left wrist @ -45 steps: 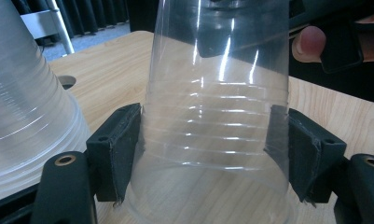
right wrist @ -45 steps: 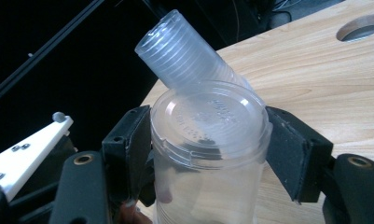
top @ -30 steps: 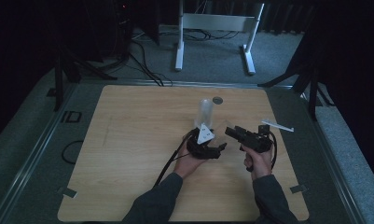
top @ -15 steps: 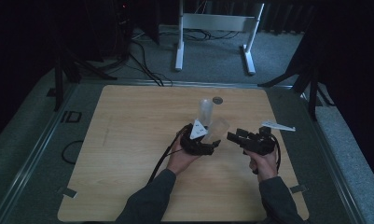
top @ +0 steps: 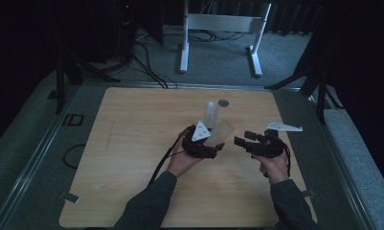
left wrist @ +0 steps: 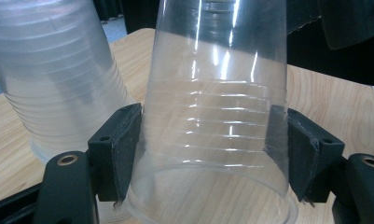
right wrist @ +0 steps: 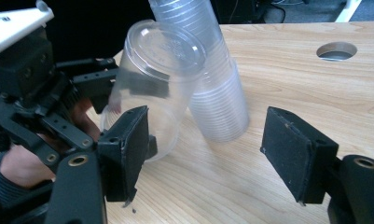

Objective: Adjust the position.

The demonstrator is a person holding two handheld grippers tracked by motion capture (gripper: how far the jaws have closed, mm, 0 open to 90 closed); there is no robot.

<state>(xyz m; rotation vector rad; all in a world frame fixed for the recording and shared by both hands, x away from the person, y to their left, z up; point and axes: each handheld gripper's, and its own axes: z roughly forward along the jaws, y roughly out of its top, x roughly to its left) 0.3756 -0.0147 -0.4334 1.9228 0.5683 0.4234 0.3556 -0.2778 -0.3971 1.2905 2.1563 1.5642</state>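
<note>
My left gripper (top: 213, 143) (left wrist: 212, 158) is shut on a clear plastic cup (top: 221, 132) (left wrist: 217, 93), its pads pressed on the ribbed sides near the rim. The cup is tilted, bottom toward my right gripper (top: 241, 142) (right wrist: 208, 135). The right gripper is open just right of the cup; its jaws have just been closing with nothing between them. A stack of clear cups (top: 211, 112) (left wrist: 54, 79) (right wrist: 212, 93) stands upside down on the wooden table (top: 132, 143), right behind the held cup (right wrist: 161, 60).
A round hole (top: 223, 102) (right wrist: 336, 50) pierces the table behind the stack. Cables trail from both grippers toward the person. Beyond the far edge, a white stand (top: 220, 21) and loose cables lie on the grey floor.
The cup in my left gripper has tipped over toward the right gripper. The right gripper's jaws have narrowed; both hands have barely shifted.
</note>
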